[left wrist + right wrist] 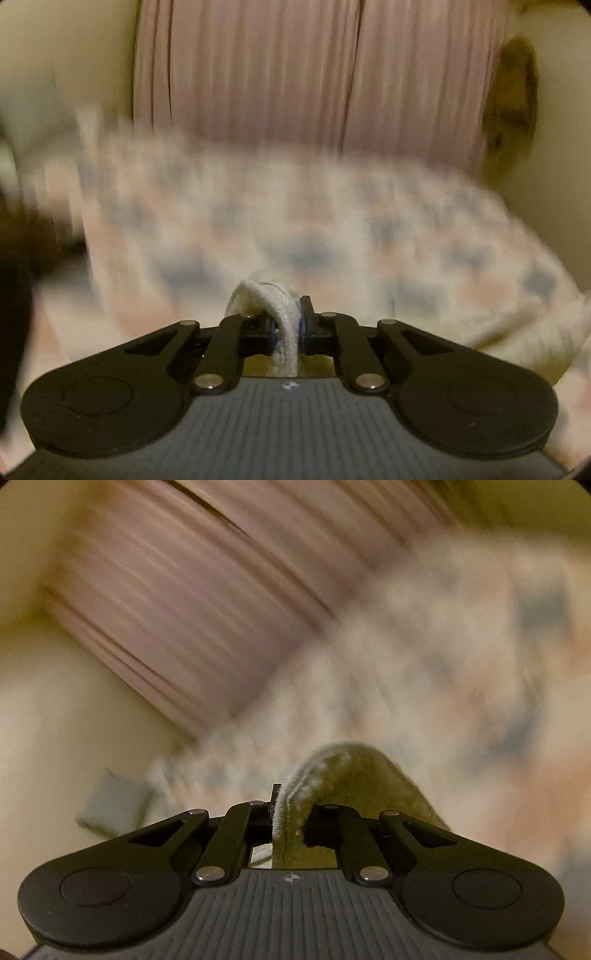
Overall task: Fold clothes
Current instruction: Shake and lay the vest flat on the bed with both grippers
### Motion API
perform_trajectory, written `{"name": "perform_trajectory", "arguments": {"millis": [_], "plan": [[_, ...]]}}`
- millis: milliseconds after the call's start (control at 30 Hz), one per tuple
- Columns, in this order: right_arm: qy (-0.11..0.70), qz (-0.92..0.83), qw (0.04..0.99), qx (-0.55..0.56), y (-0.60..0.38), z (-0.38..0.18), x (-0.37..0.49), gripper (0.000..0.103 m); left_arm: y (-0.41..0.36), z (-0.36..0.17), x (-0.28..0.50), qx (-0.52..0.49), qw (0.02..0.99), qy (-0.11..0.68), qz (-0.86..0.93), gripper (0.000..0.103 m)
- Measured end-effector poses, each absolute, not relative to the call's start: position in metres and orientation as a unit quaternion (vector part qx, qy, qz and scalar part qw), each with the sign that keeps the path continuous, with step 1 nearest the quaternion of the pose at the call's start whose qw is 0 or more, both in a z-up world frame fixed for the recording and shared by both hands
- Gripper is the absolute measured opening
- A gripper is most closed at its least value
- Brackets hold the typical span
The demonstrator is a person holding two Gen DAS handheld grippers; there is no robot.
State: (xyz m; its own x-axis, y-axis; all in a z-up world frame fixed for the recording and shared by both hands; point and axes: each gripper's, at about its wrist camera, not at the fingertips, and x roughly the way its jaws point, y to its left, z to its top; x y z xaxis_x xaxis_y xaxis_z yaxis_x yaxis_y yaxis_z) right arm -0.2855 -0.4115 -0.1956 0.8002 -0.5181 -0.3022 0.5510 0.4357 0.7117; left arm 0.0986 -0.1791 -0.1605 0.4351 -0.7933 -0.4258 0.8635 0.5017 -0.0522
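Pinching a white fuzzy hem, our left gripper (286,325) presses its jaws onto the garment (295,229); our right gripper (291,812) clamps another fold of it; the blurred pastel fabric spreads ahead of both, before a pink curtain (258,74).

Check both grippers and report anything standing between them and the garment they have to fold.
Nothing visible does. The left gripper is already shut on a white fabric edge, and the right gripper is shut on a ribbed edge. Both views are blurred, so whether it is one garment cannot be told.
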Motion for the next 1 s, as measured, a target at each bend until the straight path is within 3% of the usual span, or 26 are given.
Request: {"name": "perform_trajectory", "arguments": {"millis": [67, 167, 300, 467, 633, 700, 767, 833, 900, 967, 1000], "plan": [[-0.051, -0.296, 0.881, 0.366, -0.404, -0.153, -0.291, 0.008, -0.165, -0.123, 0.087, 0.050, 0.852, 0.144, -0.501, 0.008], [-0.100, -0.271, 0.900, 0.326, -0.382, -0.144, -0.317, 0.008, -0.137, -0.077, 0.072, -0.007, 0.854, 0.072, -0.515, 0.008], [-0.143, -0.243, 0.912, 0.299, -0.355, -0.150, -0.354, 0.008, -0.084, -0.107, 0.051, -0.039, 0.838, 0.061, -0.541, 0.009], [-0.050, -0.275, 0.872, 0.401, -0.327, -0.272, -0.397, 0.008, -0.042, -0.226, 0.019, -0.001, 0.816, 0.147, -0.560, 0.010], [0.066, -0.347, 0.737, 0.576, -0.295, -0.441, -0.426, 0.008, -0.026, -0.389, 0.002, 0.054, 0.788, 0.350, -0.503, 0.010], [0.061, -0.359, 0.712, 0.600, -0.274, -0.482, -0.438, 0.007, -0.019, -0.433, 0.000, 0.062, 0.784, 0.399, -0.472, 0.011], [0.014, -0.346, 0.702, 0.622, -0.263, -0.494, -0.450, 0.007, -0.009, -0.441, 0.003, 0.036, 0.780, 0.412, -0.470, 0.014], [0.022, -0.345, 0.706, 0.618, -0.264, -0.488, -0.448, 0.017, -0.002, -0.443, 0.010, 0.006, 0.772, 0.427, -0.471, 0.029], [0.029, -0.343, 0.710, 0.614, -0.265, -0.481, -0.446, 0.024, -0.003, -0.443, 0.020, -0.028, 0.755, 0.452, -0.474, 0.036], [0.043, -0.354, 0.712, 0.605, -0.262, -0.472, -0.447, 0.011, -0.004, -0.437, 0.027, -0.041, 0.749, 0.466, -0.470, 0.023], [0.049, -0.359, 0.713, 0.600, -0.260, -0.468, -0.448, 0.008, -0.007, -0.433, 0.028, -0.037, 0.750, 0.465, -0.469, 0.008]]}}
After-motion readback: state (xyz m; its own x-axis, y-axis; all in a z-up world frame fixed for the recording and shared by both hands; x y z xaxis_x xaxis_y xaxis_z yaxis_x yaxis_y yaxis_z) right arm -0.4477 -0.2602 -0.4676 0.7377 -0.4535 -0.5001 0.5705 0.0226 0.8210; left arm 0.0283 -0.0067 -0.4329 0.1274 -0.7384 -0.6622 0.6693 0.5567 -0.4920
